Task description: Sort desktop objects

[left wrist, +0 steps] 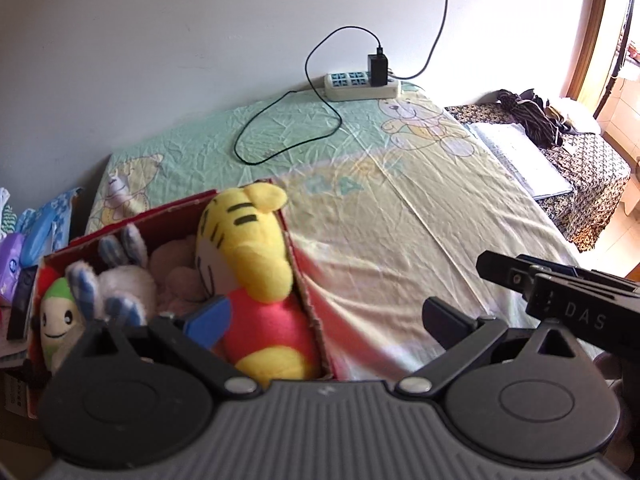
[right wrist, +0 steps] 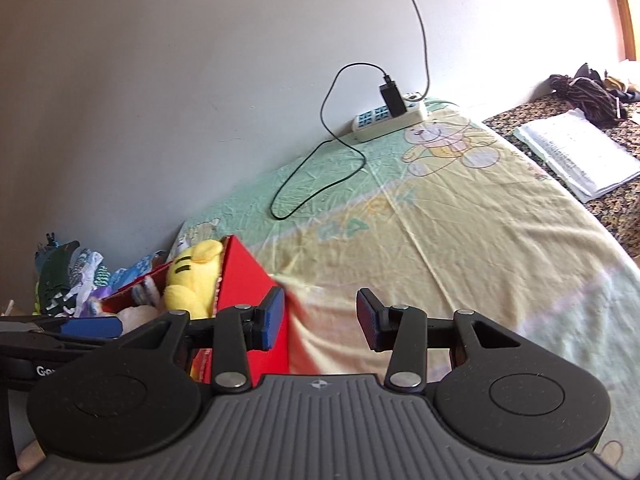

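Both tools hang empty, jaws spread wide: the left tool (left wrist: 326,322) sits just over the near edge of the red box (left wrist: 306,280), the right tool (right wrist: 318,318) just beside its right wall. The tiger plush (left wrist: 250,264) lies inside the box with the other soft toys (left wrist: 120,284), apparently sorted away. Right of the box, the cloth-covered surface (left wrist: 400,232) carries only a power strip (left wrist: 362,86) by the wall.

a bed (left wrist: 400,216) under a teddy-print sheet carries a red box (left wrist: 298,276) near left, a power strip (left wrist: 362,86) and looped black cable (left wrist: 288,128) far.
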Motion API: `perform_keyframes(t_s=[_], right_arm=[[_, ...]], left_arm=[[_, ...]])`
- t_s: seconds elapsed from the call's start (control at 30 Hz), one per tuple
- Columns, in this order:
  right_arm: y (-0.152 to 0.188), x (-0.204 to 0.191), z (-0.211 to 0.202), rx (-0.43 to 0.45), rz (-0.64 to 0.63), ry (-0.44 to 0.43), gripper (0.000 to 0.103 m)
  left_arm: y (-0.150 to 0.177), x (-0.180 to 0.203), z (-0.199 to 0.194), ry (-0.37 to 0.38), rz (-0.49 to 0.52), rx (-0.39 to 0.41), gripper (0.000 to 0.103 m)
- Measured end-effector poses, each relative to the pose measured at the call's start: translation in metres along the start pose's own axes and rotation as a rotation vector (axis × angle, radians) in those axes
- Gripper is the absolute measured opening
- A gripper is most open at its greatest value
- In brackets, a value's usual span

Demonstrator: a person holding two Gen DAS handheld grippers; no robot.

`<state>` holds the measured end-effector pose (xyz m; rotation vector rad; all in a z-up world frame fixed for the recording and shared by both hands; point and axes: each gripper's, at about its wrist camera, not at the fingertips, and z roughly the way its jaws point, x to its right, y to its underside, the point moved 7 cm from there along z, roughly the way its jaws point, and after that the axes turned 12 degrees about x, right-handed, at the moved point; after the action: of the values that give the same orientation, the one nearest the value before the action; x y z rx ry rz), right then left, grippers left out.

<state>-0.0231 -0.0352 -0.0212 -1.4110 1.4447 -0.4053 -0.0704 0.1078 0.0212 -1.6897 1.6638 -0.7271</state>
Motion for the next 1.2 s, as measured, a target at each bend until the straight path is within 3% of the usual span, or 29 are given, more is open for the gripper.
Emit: perform_keyframes(t_s=[0.2, 0.6, 0.93, 1.2], right_arm=[[0.003, 0.029, -0.006, -0.038, -0.008, 0.076, 0.045], [0.016, 0.052, -0.006, -0.113, -0.031, 0.102, 0.045], [0.028, 0.031, -0.005, -0.158, -0.081, 0.055, 0.045], [0.041, -0.012, -0.006, -0.172, -0.119, 0.025, 0.045]], left_arm=[[0.004, 0.028, 0.009, -0.002, 0.025, -0.017, 0.101], [0.028, 0.038, 0.014, -0.038, -0.020, -0.079, 0.102], [0.039, 0.013, -0.004, -0.069, -0.052, -0.077, 0.102], [0.054, -0.031, -0.023, -0.091, -0.091, -0.070, 0.102]])
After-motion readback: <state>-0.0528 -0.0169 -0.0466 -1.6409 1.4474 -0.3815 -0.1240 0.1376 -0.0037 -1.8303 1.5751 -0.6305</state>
